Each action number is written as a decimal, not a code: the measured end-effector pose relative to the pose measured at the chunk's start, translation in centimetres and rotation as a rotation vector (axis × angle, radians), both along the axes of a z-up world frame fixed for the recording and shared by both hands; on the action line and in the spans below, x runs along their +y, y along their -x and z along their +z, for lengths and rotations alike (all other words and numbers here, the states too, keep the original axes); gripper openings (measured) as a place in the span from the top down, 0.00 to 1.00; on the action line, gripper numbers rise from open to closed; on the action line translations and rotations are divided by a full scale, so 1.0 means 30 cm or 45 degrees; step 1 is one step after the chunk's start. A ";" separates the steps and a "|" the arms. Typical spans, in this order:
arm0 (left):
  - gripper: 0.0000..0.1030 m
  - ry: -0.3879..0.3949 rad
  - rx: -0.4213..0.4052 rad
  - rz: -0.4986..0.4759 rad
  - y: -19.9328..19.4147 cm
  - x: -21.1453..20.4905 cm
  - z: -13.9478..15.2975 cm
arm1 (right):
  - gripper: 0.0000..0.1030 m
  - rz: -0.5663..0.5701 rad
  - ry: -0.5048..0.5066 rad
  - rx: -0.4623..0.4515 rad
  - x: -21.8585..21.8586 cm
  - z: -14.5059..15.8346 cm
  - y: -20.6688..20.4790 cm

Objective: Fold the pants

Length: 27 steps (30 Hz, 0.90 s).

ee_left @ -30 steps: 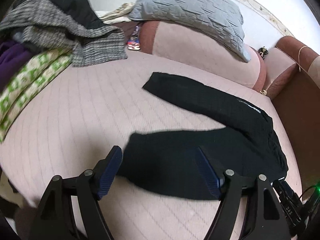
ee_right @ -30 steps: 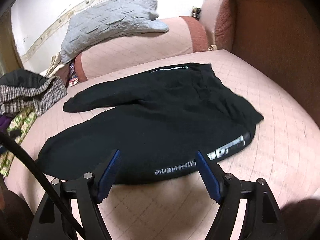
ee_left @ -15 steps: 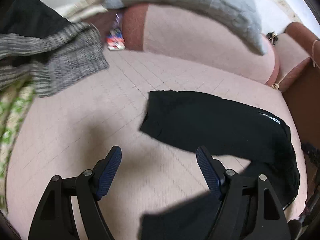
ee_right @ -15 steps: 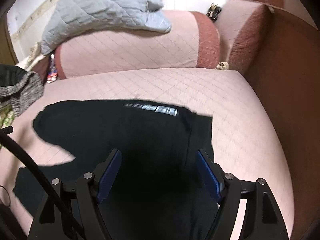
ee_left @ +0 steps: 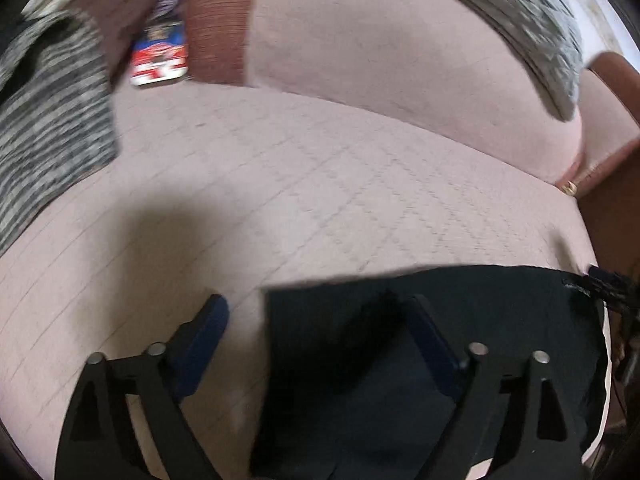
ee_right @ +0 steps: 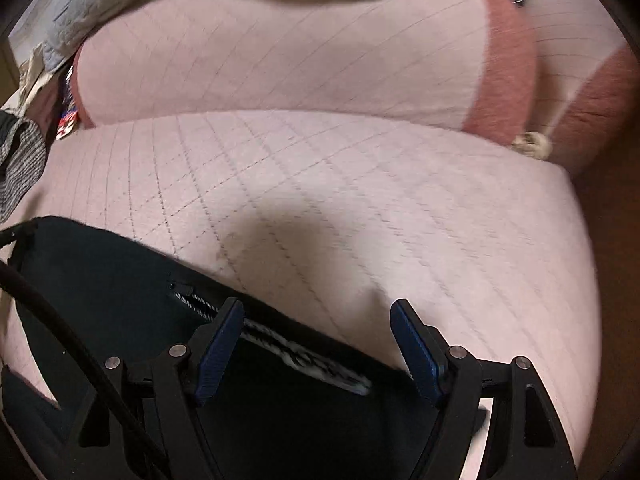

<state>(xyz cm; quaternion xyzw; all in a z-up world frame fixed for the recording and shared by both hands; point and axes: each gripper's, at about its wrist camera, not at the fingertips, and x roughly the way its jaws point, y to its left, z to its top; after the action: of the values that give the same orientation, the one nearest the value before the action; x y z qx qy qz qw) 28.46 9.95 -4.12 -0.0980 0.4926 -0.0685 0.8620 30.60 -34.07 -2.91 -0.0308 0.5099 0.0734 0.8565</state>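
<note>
The black pants lie flat on the pink quilted sofa seat. In the left wrist view my left gripper is open just above the far leg's end, one finger over bare seat, the other over black cloth. In the right wrist view my right gripper is open over the pants at the waistband edge with its white lettering. Neither holds anything. The view is blurred.
The pink backrest cushion rises close ahead. A grey quilted pillow lies on top of it. A grey striped garment lies at the left. A colourful packet is wedged between cushions. The brown armrest stands right.
Both grippers have moved forward and down across the pants toward their far edge and the backrest. Both stay open.
</note>
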 end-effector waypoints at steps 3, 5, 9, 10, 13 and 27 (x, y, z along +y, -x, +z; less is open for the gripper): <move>0.00 -0.040 -0.036 -0.048 -0.012 -0.040 -0.020 | 0.21 0.048 0.027 -0.001 0.030 -0.047 -0.025; 0.00 -0.133 -0.060 -0.086 -0.016 -0.079 -0.031 | 0.22 0.061 0.036 -0.043 0.039 -0.049 -0.015; 0.63 -0.229 -0.076 -0.106 -0.010 -0.129 -0.012 | 0.81 0.108 -0.045 -0.025 0.055 -0.026 0.046; 0.83 -0.187 -0.070 -0.116 -0.010 -0.129 0.002 | 0.89 0.131 -0.054 -0.017 0.063 -0.019 0.055; 0.88 -0.079 -0.034 -0.118 -0.018 -0.121 0.033 | 0.93 0.131 -0.011 -0.020 0.089 -0.002 0.093; 0.87 -0.105 -0.289 -0.144 0.342 -0.115 0.298 | 0.95 0.096 -0.012 -0.159 0.125 0.229 0.518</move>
<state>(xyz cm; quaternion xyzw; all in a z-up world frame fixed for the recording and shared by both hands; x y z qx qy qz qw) 18.20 6.51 4.82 -0.0262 0.3992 -0.1072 0.9102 15.06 -30.32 3.94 -0.0505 0.4537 0.1060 0.8834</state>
